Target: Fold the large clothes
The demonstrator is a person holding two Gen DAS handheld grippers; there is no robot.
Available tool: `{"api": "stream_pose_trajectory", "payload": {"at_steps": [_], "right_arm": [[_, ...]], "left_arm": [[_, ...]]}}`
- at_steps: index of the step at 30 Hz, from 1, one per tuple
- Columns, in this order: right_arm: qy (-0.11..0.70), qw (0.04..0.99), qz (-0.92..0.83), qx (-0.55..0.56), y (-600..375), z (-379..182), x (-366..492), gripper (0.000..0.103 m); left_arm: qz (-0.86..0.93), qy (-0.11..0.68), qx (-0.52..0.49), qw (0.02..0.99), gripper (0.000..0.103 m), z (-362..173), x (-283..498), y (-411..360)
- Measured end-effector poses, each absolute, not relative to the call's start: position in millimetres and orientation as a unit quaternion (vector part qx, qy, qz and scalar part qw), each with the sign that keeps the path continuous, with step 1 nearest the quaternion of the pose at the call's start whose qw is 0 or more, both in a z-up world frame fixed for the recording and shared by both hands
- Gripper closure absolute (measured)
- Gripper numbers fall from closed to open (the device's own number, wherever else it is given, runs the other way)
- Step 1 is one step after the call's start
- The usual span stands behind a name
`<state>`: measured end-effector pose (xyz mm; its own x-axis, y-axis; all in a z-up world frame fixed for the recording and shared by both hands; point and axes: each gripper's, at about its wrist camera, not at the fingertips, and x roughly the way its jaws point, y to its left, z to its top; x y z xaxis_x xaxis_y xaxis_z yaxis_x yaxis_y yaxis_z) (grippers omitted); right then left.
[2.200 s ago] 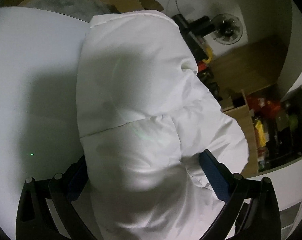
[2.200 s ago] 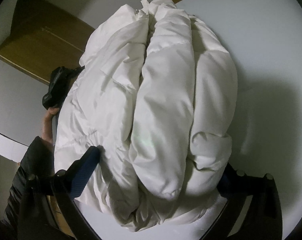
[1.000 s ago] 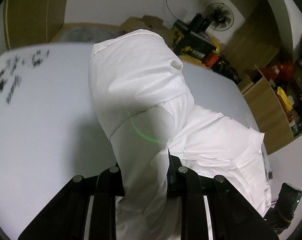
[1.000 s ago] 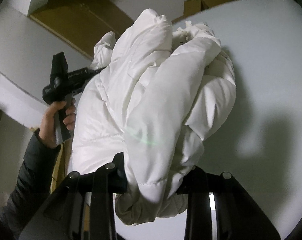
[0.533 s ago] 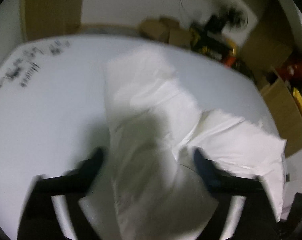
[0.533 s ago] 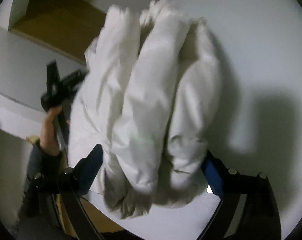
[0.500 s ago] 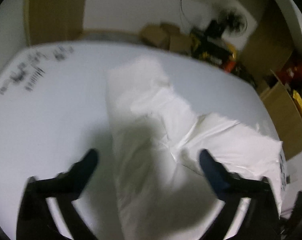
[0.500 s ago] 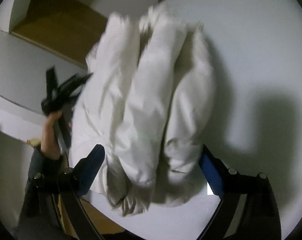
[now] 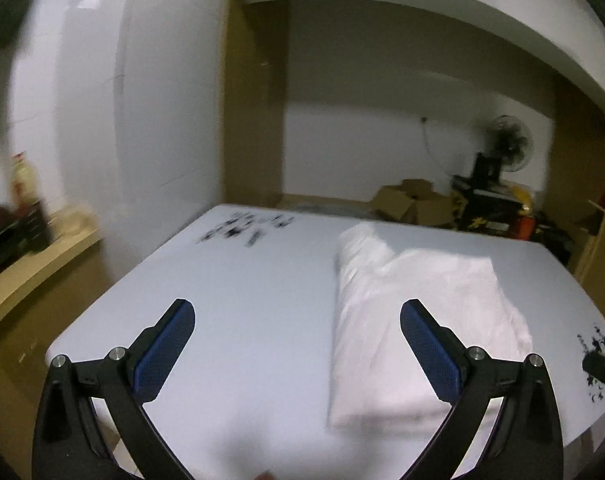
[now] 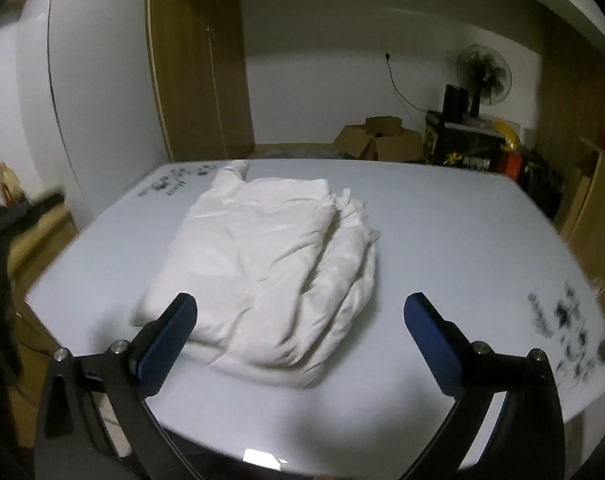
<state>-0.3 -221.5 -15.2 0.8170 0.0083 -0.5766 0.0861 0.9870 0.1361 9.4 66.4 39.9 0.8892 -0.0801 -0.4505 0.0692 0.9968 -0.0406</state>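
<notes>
Left claw (image 9: 296,308): black angular frame, blue textured pads (image 9: 164,348), silver screw heads at the finger joints. Right claw (image 10: 300,304): identical black frame, blue pads (image 10: 166,346), silver screws.

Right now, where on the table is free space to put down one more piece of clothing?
The table is bare right of the folded white jacket, up to the black marks near its right edge. A second bare patch lies left of the jacket, below the far-left marks. The middle is occupied.
</notes>
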Motion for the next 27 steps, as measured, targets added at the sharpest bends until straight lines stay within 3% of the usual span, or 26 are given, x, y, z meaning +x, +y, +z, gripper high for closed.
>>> {"api": "stream_pose_trajectory", "payload": {"at_steps": [7,27], "right_arm": [[0.31,0.948,-0.017,0.074,-188.1,-31.6,-24.1,0.0],[0.303,0.95,-0.055,0.045,-173.1,-34.5,-33.3,0.0]], "left_arm": [[-0.039,0.305,-0.008,0.952,0.0,2.5,-28.9,55.6],[-0.064,0.352,0.031,0.933,0.0,-24.9,-11.9,33.0]]}}
